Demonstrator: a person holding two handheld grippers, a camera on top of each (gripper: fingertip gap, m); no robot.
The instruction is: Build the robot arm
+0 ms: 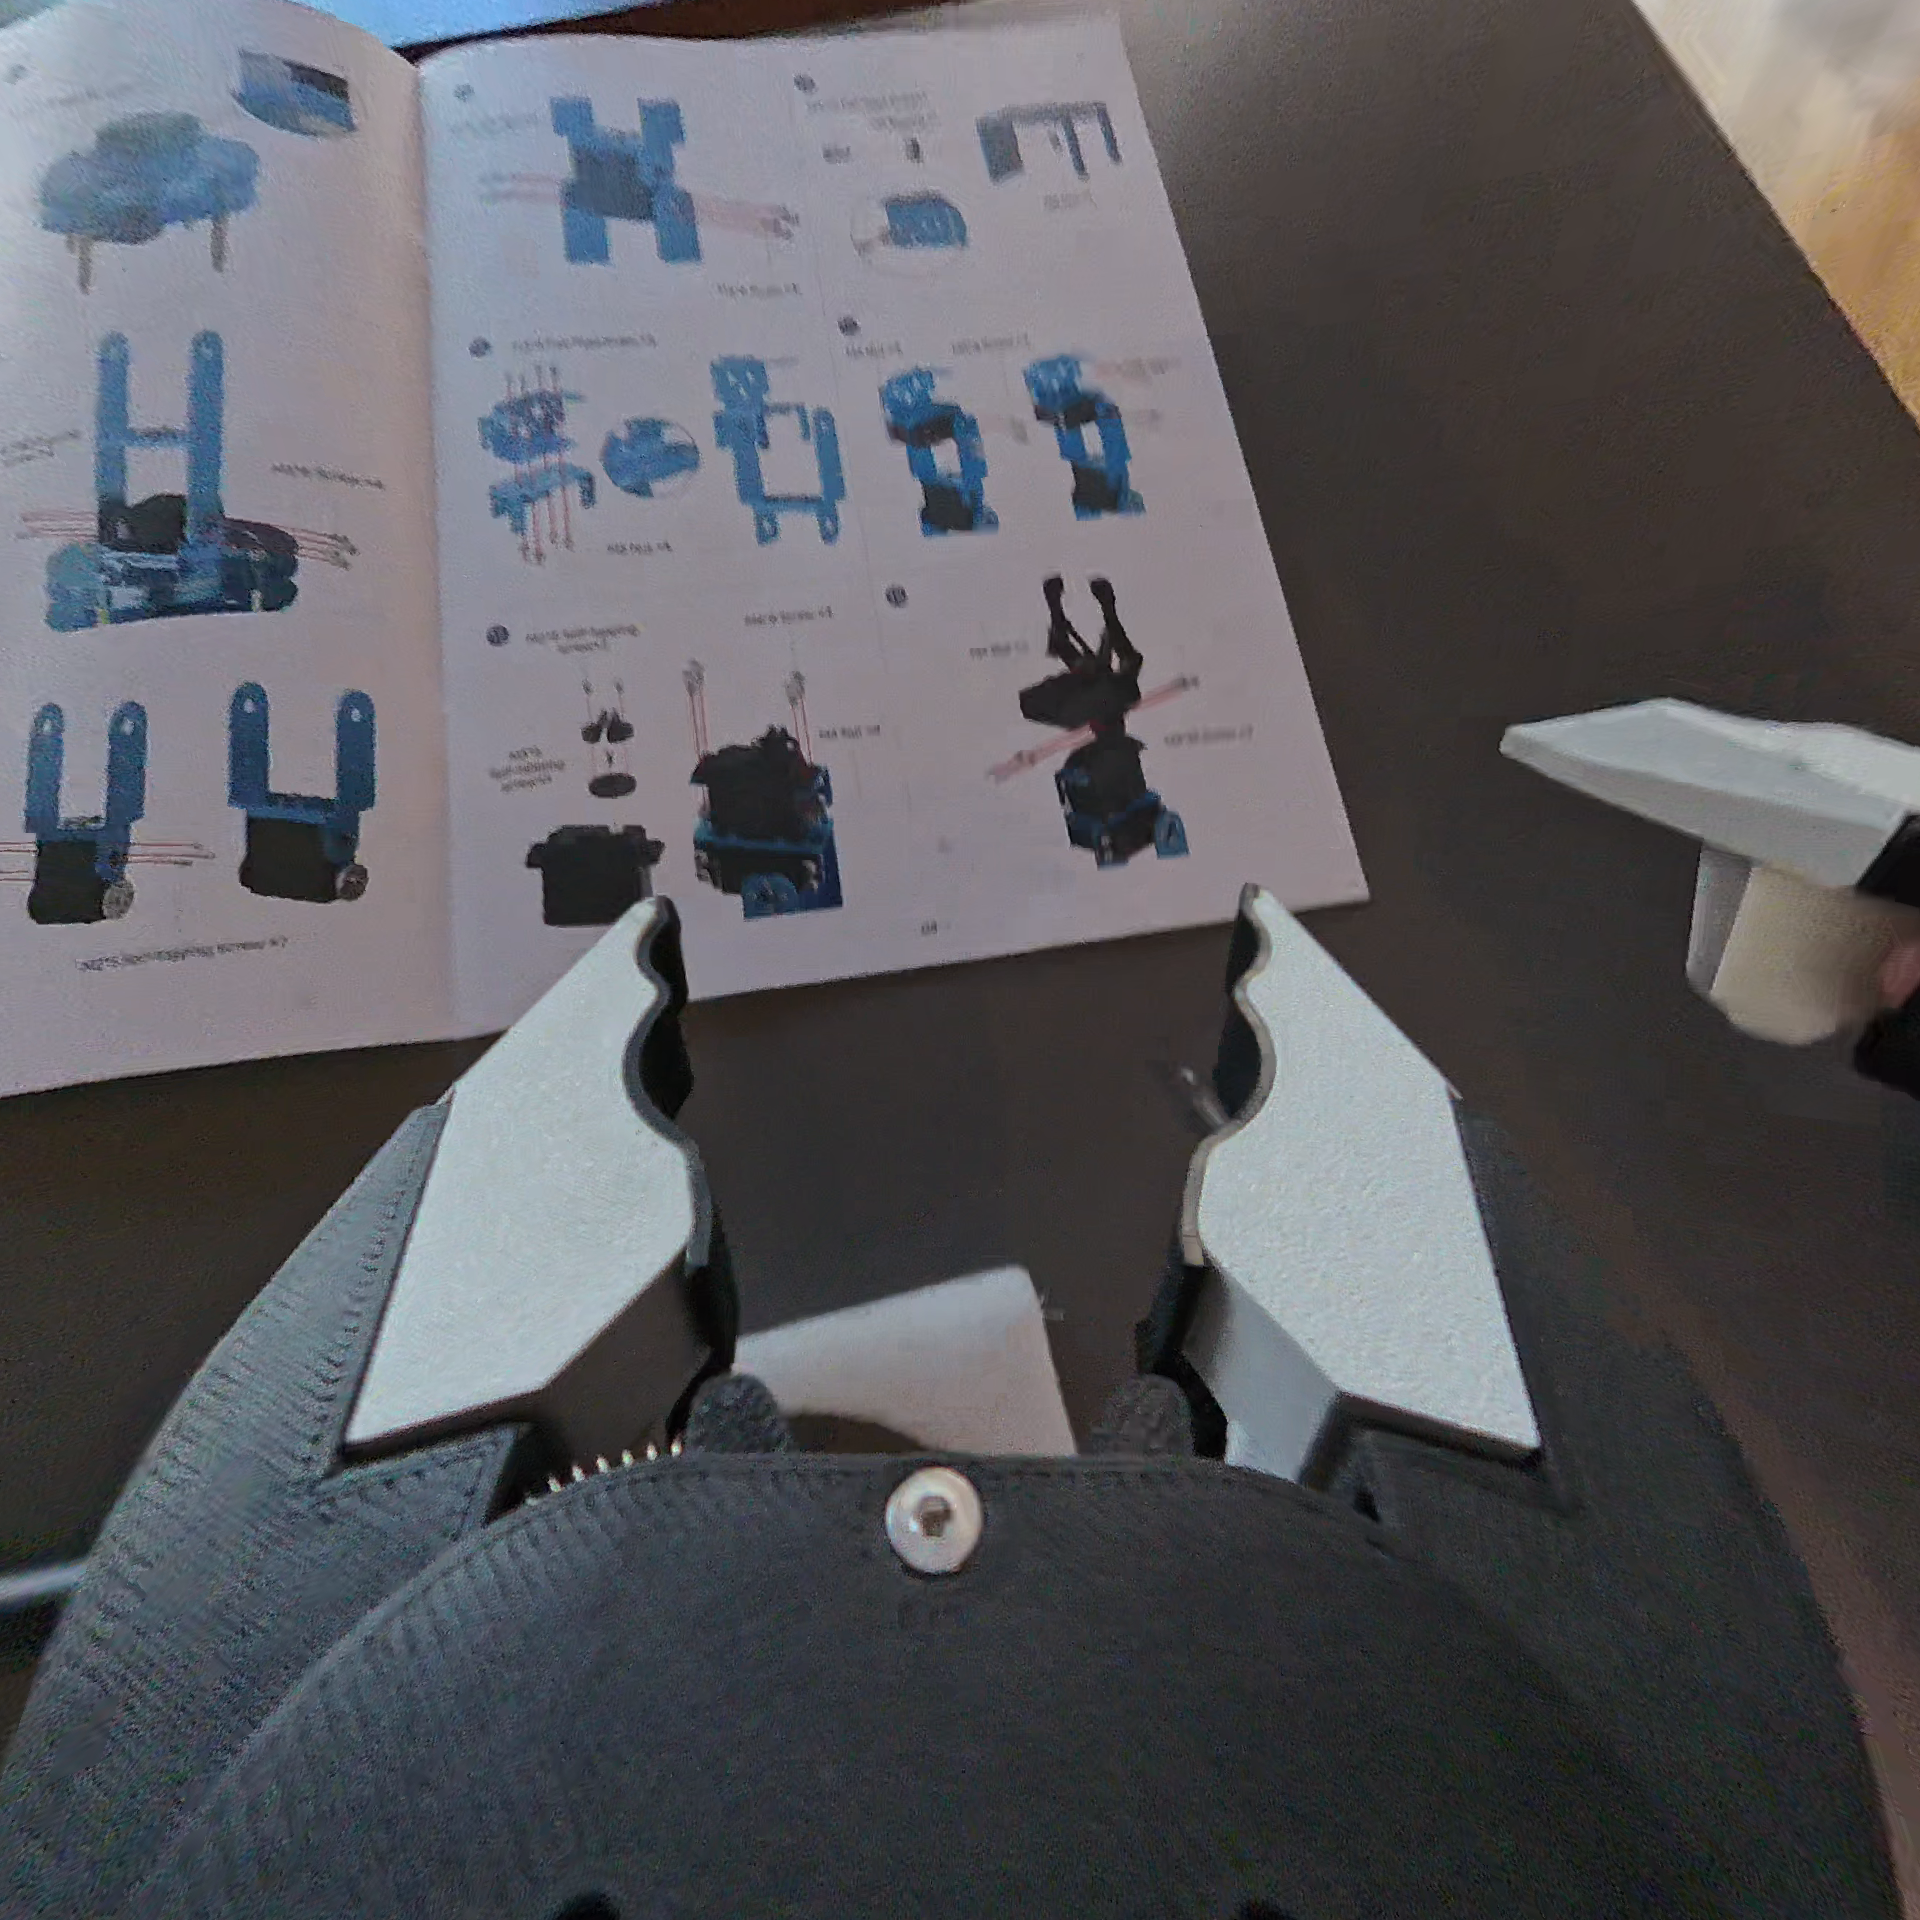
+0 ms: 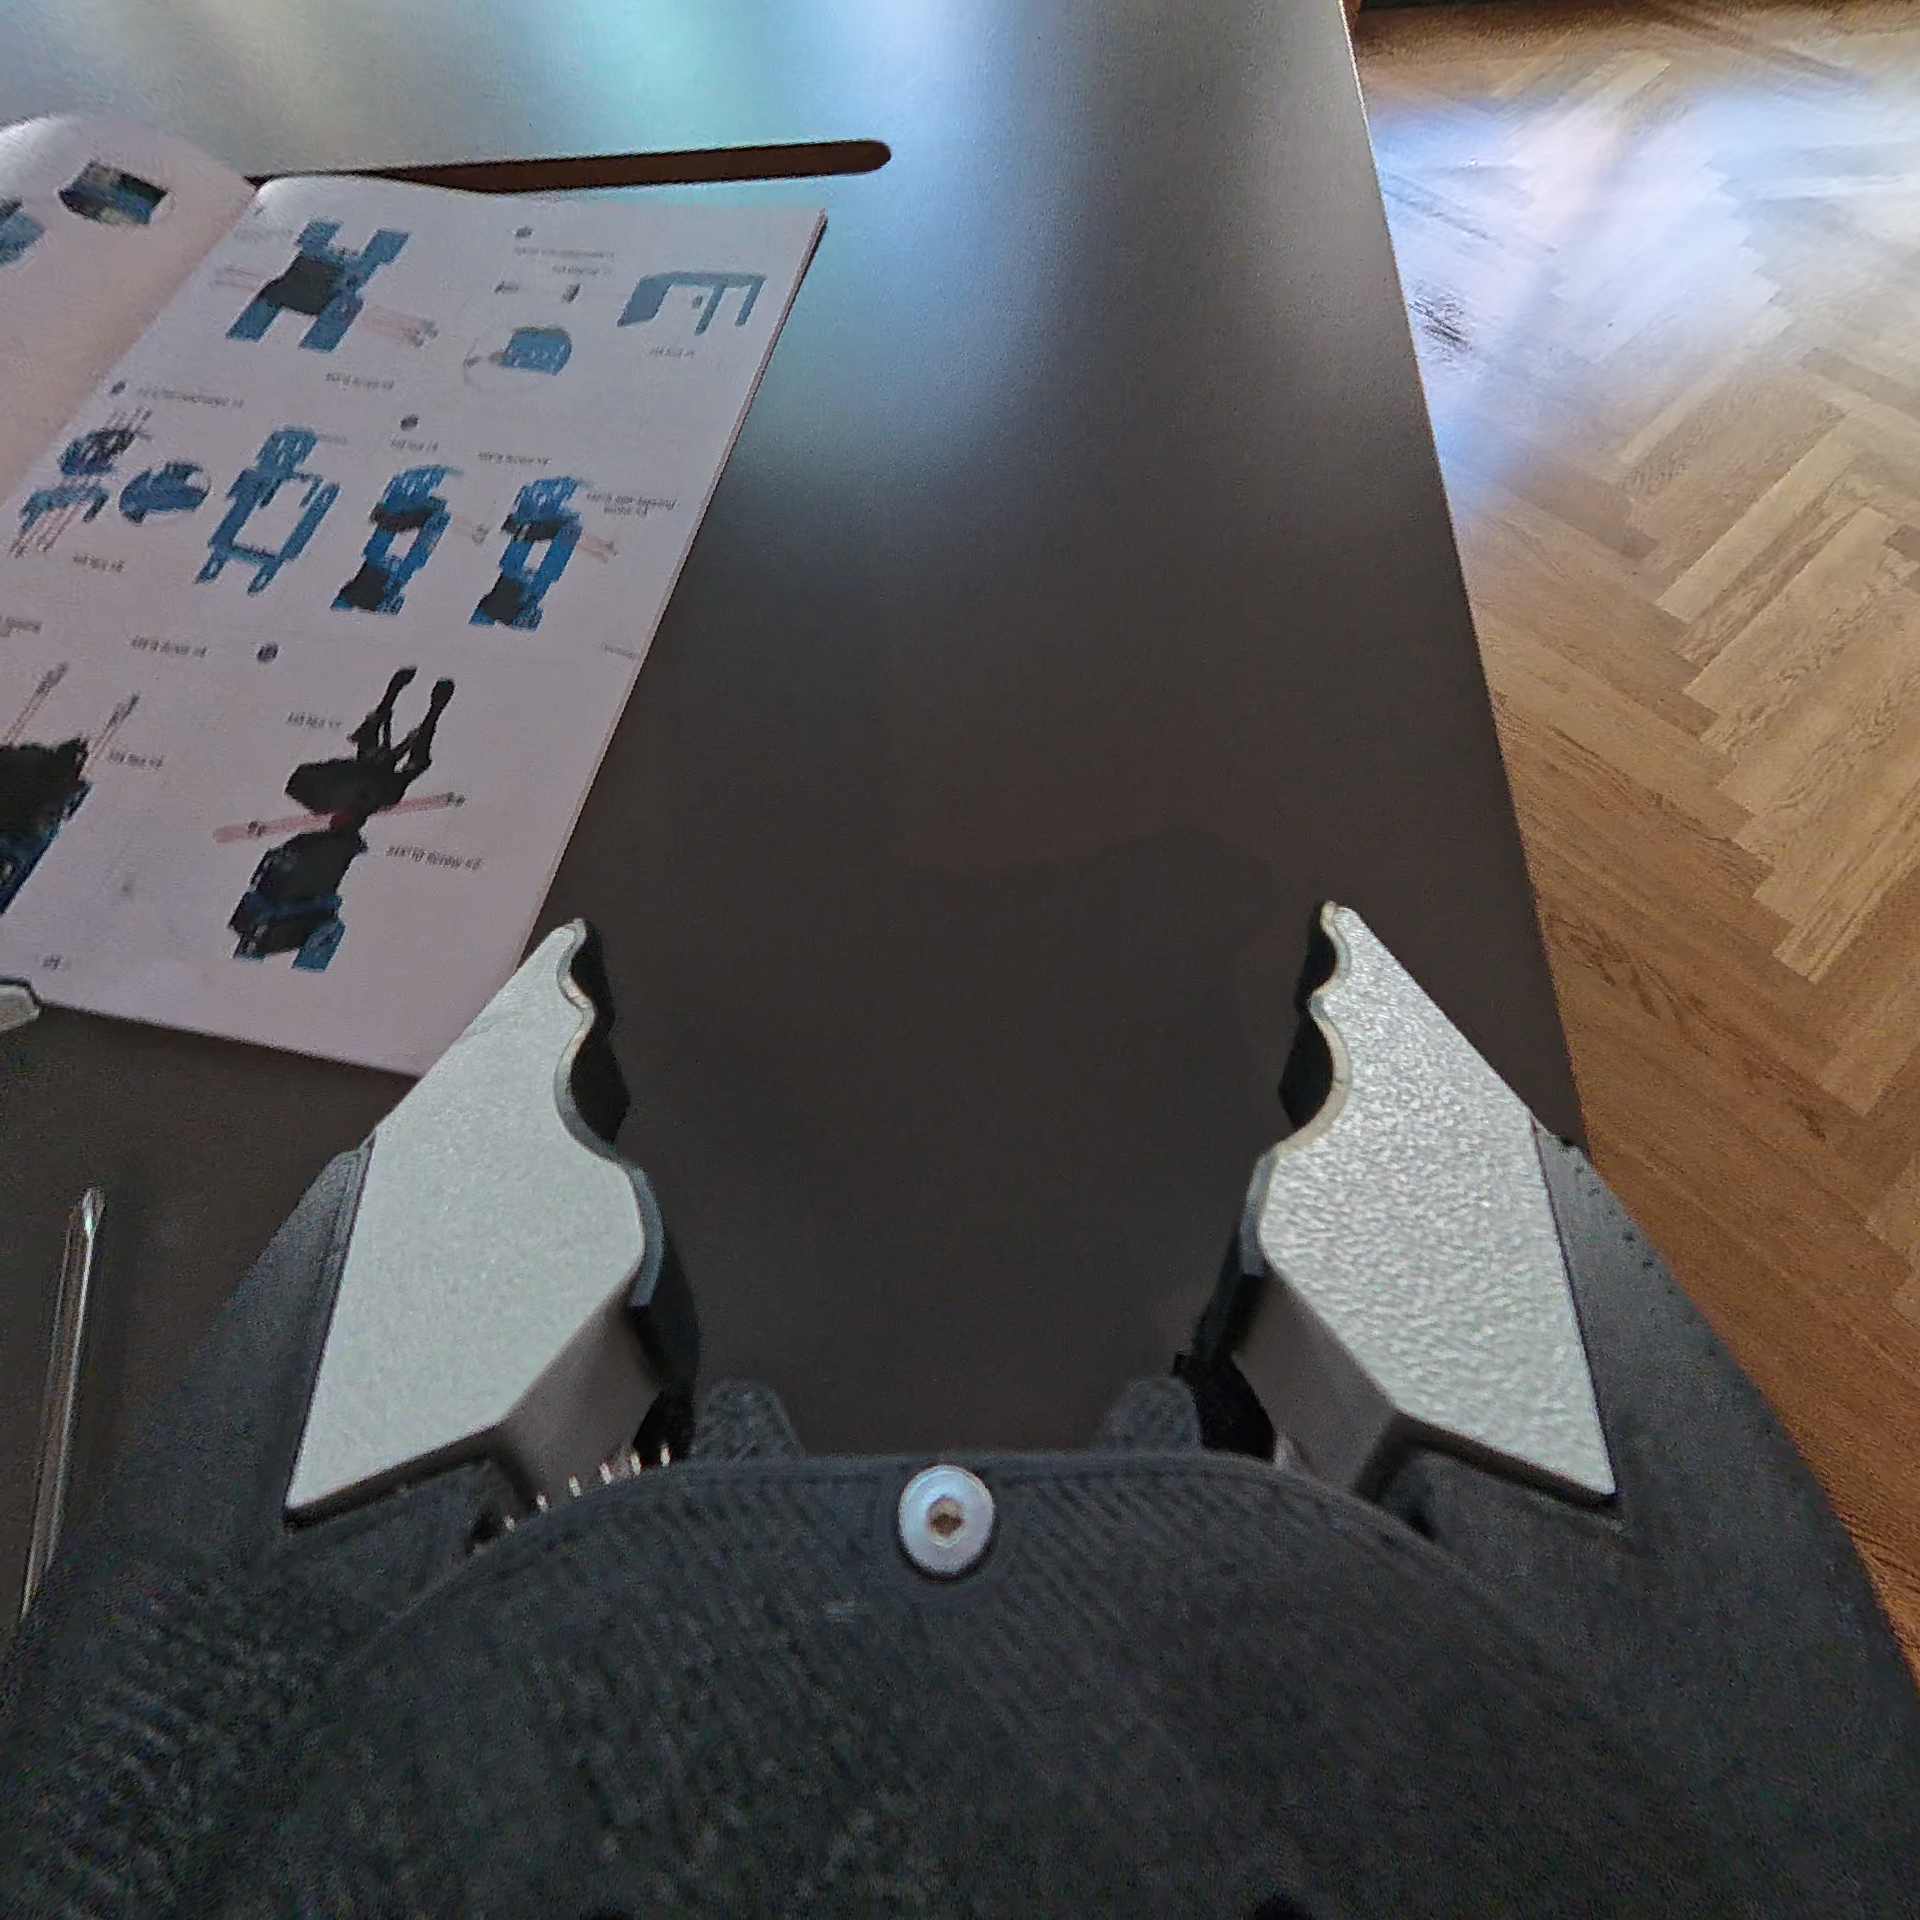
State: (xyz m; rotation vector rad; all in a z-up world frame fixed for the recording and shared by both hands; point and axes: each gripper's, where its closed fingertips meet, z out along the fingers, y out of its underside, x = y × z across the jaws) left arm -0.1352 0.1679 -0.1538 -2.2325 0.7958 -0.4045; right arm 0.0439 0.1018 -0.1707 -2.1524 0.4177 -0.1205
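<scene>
An open instruction booklet [image 1: 644,499] with blue and black assembly drawings lies on the dark table [image 1: 1455,416]. My left gripper [image 1: 956,914] is open and empty, hovering just in front of the booklet's near edge. A white flat piece [image 1: 904,1361] lies on the table under its jaws. A thin metal screwdriver tip [image 1: 1195,1091] shows beside its right finger. My right gripper [image 2: 951,925] is open and empty over bare table, to the right of the booklet [image 2: 395,540]. It also shows at the right edge of the left wrist view [image 1: 1704,821].
A screwdriver shaft [image 2: 68,1371] lies at the left of the right wrist view. The table's right edge [image 2: 1455,623] drops to a herringbone wood floor [image 2: 1714,520]. A dark slot [image 2: 623,161] runs along the table behind the booklet.
</scene>
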